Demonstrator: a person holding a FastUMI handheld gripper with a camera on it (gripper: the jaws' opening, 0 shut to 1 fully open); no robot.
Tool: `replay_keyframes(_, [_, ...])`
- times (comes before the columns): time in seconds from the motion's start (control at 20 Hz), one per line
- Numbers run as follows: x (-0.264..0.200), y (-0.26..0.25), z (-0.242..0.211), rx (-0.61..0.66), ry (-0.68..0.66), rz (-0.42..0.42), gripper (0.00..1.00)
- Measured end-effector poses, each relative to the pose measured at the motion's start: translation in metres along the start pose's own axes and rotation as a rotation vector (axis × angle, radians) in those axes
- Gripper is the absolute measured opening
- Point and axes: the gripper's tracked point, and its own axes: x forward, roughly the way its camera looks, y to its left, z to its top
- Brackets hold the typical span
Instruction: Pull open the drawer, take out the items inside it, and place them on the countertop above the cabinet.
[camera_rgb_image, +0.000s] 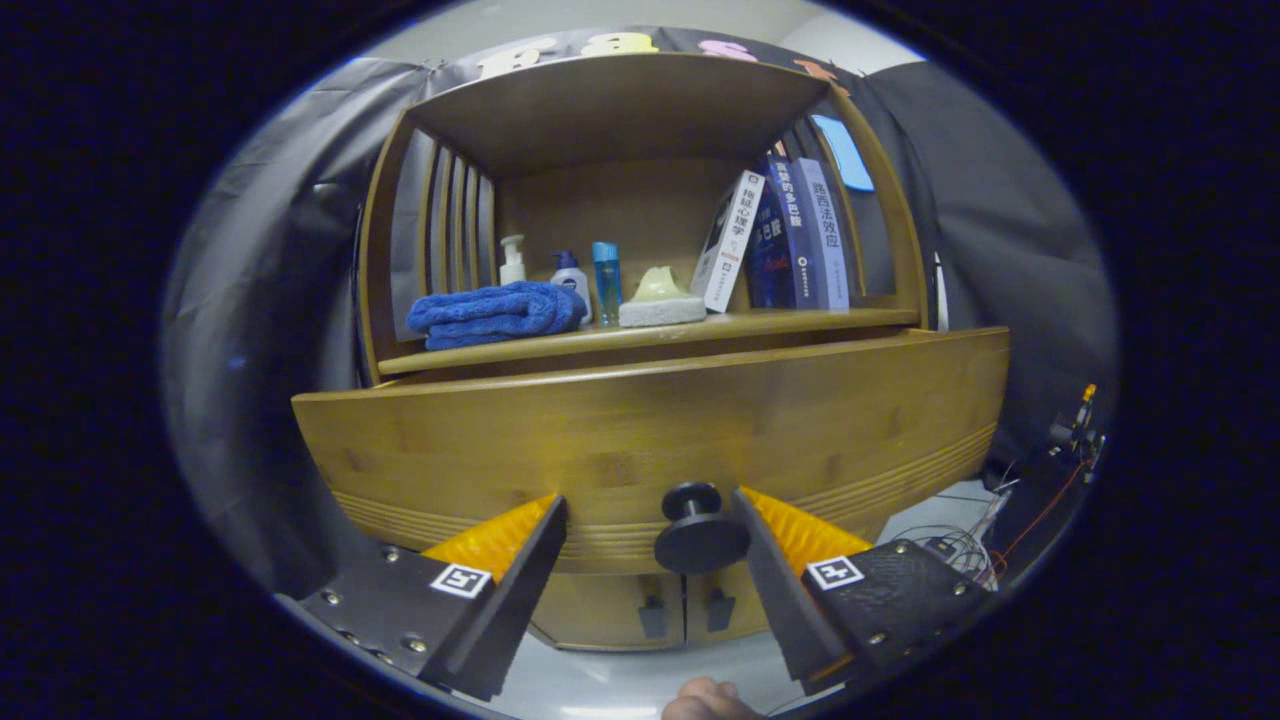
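A wooden cabinet (640, 300) stands against the black cloth wall; it is the biggest thing here, with slatted sides, a flat top board and an open shelf; below the shelf its drawer (600, 440) spans the full width, its front a broad plank with grooved lines along the lower edge, and I cannot tell whether it is shut flush or drawn out a little, nor what lies inside; under the drawer two small doors (680, 605) meet at the middle, each with a dark handle; on the countertop (800, 322) above the drawer, to the right, three books (790, 240) lean together against the side slats, one pale and two dark blue; at the left end lies a folded blue towel (495, 312); beside the towel and toward the books sits a pale sponge (660, 300) with a yellowish lump on it; behind the towel and sponge stand three small bottles, a white pump bottle (512, 260), a white one with a blue cap (570, 275) and a clear blue one (606, 280); the gripper (650, 525) is spread wide, gripping nothing, its fingers level with the lower edge of the drawer front; the round black knob (698, 530) of the drawer sits between the fingers, close against the right one and well apart from the left; off to the right, past the cabinet, loose wires (1000, 520) trail on the floor.
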Motion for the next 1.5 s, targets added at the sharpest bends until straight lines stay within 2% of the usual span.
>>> replay_keyframes(0.95, [0.079, 0.004, 0.004, -0.007, 0.055, 0.001, 0.99])
replay_keyframes(1.25, [0.088, 0.006, 0.006, 0.007, 0.070, -0.002, 0.99])
replay_keyframes(1.35, [0.083, -0.006, 0.002, 0.002, 0.091, -0.056, 0.99])
replay_keyframes(1.5, [0.071, -0.006, 0.009, 0.063, 0.084, -0.059, 0.99])
